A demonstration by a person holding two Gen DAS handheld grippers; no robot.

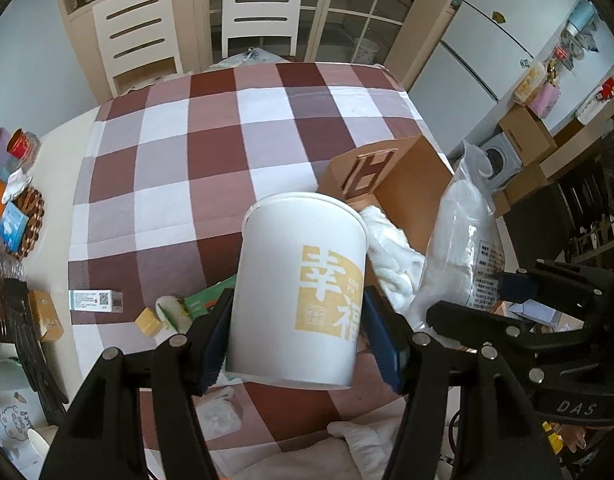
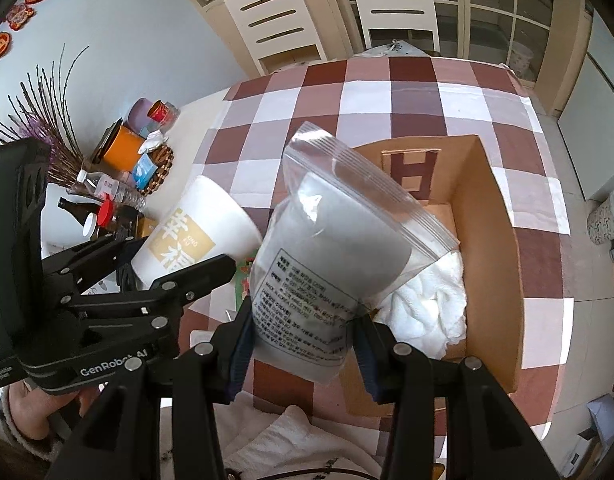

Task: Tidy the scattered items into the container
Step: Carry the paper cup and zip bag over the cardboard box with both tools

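My left gripper [image 1: 297,332] is shut on a white paper cup [image 1: 303,280] with gold characters, held tilted above the checked tablecloth, left of the cardboard box [image 1: 411,184]. The cup [image 2: 191,232] and left gripper [image 2: 183,264] also show in the right wrist view. My right gripper [image 2: 303,344] is shut on a clear zip bag of white powder [image 2: 331,248] with a printed label, held over the near left corner of the open box [image 2: 491,216]. In the left wrist view the bag [image 1: 463,248] hangs right of the cup. A white cloth [image 2: 427,300] lies inside the box.
On the tablecloth [image 1: 211,160] below the cup lie a small barcode box [image 1: 95,300], a yellow block [image 1: 149,320] and a green packet [image 1: 211,296]. Bottles, an orange tin [image 2: 123,148] and jars crowd the table's left edge. Two white chairs [image 1: 263,4] stand at the far side.
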